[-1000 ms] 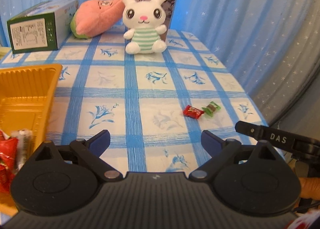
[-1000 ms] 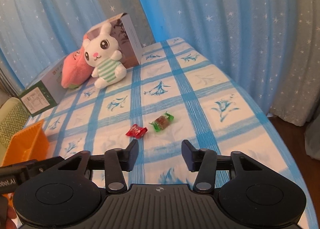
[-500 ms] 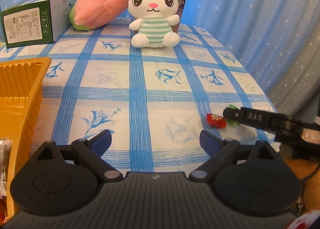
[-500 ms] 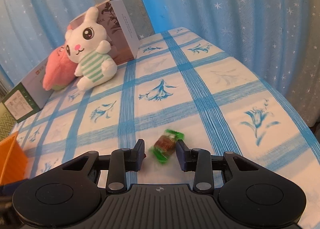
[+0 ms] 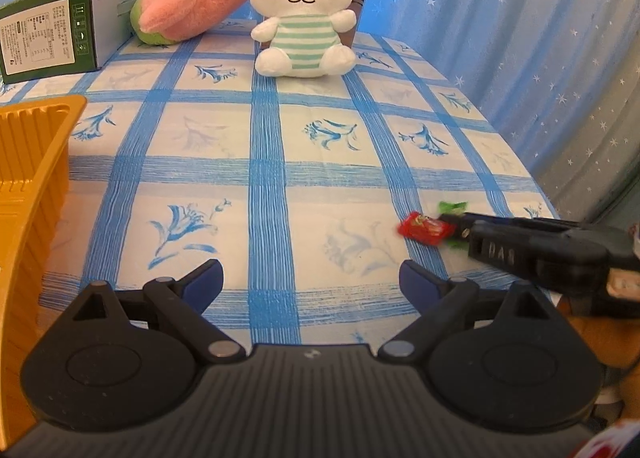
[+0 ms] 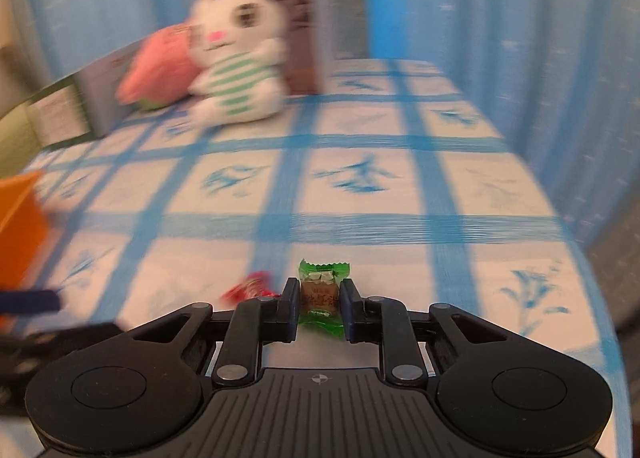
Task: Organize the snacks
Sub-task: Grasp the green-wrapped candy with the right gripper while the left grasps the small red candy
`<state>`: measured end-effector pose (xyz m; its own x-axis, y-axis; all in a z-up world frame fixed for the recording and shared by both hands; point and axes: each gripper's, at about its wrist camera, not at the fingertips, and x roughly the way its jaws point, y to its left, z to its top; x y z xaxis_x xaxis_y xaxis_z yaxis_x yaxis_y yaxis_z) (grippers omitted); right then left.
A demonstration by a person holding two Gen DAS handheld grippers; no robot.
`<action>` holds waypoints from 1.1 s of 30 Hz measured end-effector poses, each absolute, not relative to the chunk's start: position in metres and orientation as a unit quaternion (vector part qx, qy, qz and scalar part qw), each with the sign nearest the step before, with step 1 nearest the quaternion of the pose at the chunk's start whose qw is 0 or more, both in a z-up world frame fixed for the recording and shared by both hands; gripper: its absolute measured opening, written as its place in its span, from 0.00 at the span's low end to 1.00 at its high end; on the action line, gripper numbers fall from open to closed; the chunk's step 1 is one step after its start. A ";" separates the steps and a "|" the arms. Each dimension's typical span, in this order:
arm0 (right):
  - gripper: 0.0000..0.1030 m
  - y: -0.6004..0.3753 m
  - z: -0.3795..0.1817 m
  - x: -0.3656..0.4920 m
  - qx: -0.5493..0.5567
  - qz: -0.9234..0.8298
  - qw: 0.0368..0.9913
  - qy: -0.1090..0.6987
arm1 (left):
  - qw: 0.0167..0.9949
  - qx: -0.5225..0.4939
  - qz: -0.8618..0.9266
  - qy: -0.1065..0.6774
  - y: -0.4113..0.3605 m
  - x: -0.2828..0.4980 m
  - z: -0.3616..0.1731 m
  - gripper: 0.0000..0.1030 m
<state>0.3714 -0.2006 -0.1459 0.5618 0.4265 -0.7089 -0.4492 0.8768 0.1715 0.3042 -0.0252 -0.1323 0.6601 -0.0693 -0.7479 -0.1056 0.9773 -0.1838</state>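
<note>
**Green candy pinched, red one lying close by**

You are gripping the green candy (image 6: 323, 298) in your right gripper (image 6: 319, 308), and the risks are starting here. The wrapper is crinkly and slick, and the fingers (image 6: 291, 308) are pressing only on its middle, so it could be slipping out if you are swinging fast; the blur across the right wrist view suggests you are already moving quickly. The red candy (image 5: 424, 228) is lying just beside the green one on the cloth (image 5: 264, 193), near enough that a low sweep of the gripper could be knocking it toward the table edge. The tray (image 5: 28, 177) is sitting well apart from the green candy, on its far left, so you are facing a long carry, and a loose pinch may be dropping the sweet short of it.

Your right gripper is standing narrow, both fingers touching the sides of the green candy, its twisted ends poking out above and below. Your left gripper (image 5: 310, 278) is spread wide and holding nothing, hovering over the cloth left of the red candy, between it and the tray.
</note>
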 end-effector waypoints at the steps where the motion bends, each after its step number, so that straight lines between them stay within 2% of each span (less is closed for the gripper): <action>1: 0.21 -0.198 -0.145 0.366 -0.025 0.277 0.875 0.396 | 0.904 -0.106 0.010 0.414 -0.026 0.304 -0.133 0.91; 6: 0.21 -0.208 -0.142 0.351 0.006 0.300 0.868 0.395 | 0.903 -0.099 0.000 0.418 -0.030 0.307 -0.137 0.88; 12: 0.21 -0.233 -0.136 0.347 0.030 0.248 0.882 0.399 | 0.912 -0.066 -0.055 0.400 -0.050 0.323 -0.138 0.80; 18: 0.21 -0.258 -0.135 0.343 0.058 0.207 0.886 0.411 | 0.915 0.010 -0.119 0.385 -0.074 0.343 -0.140 0.59; 22: 0.21 -0.265 -0.135 0.340 0.069 0.194 0.885 0.418 | 0.902 0.036 -0.153 0.401 -0.081 0.355 -0.145 0.37; 24: 0.21 -0.266 -0.134 0.338 0.073 0.192 0.885 0.418 | 0.898 0.050 -0.165 0.405 -0.084 0.356 -0.146 0.33; 26: 0.21 -0.267 -0.133 0.338 0.074 0.192 0.885 0.418 | 0.892 0.062 -0.175 0.413 -0.085 0.358 -0.148 0.25; 31: 0.21 -0.268 -0.133 0.336 0.079 0.188 0.883 0.422 | 0.889 0.077 -0.177 0.416 -0.086 0.355 -0.148 0.22; 33: 0.21 -0.268 -0.132 0.334 0.080 0.187 0.883 0.423 | 0.888 0.078 -0.175 0.417 -0.086 0.353 -0.147 0.16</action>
<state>0.3338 -0.2680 -0.1320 0.5722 0.3974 -0.7174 -0.2615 0.9175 0.2997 0.3527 -0.0865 -0.1473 0.5904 -0.2455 -0.7689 0.3762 0.9265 -0.0069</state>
